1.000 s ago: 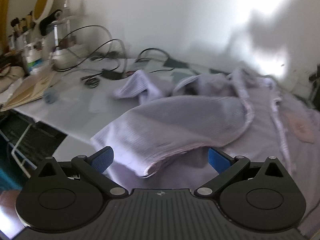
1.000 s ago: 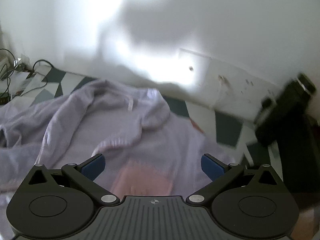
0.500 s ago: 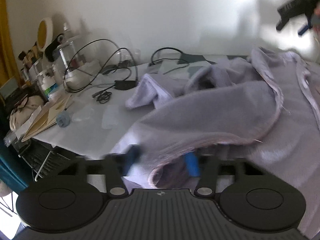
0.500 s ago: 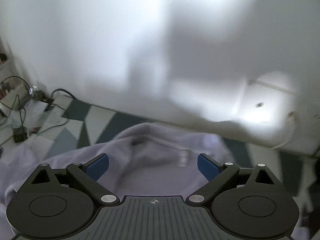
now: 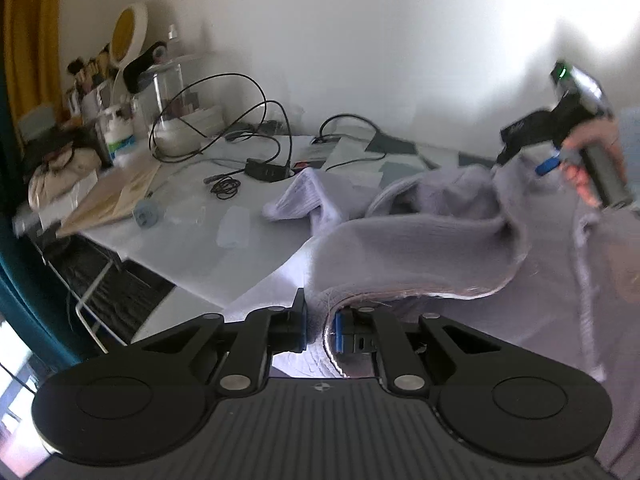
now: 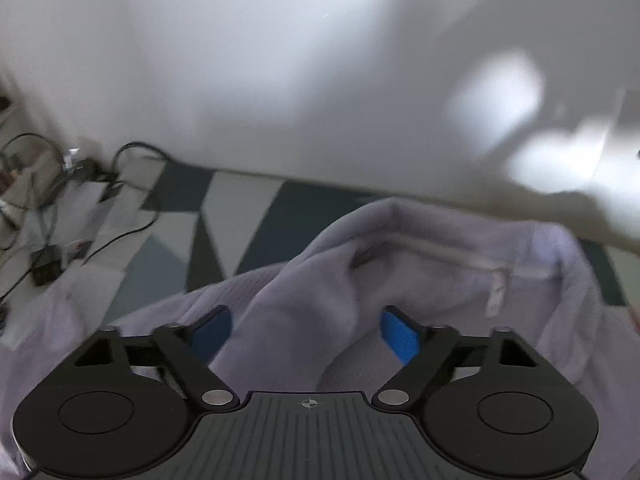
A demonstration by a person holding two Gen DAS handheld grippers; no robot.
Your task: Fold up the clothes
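Note:
A lilac fleece garment lies crumpled across the table, one sleeve stretched toward the cables. My left gripper is shut on the garment's hem edge at the near side and holds it lifted. My right gripper is open, its blue pads either side of a fold of the garment near the collar, where a white label shows. The right gripper also shows in the left wrist view, held in a hand above the garment's far side.
Black cables and a power adapter lie on the table behind the sleeve. Jars, brushes, a round mirror and a bottle crowd the far left. Papers lie near the table's left edge. A white wall runs behind.
My left gripper has closed on the garment's hem and lifted it. My right gripper has swung left and down over the collar, staying open.

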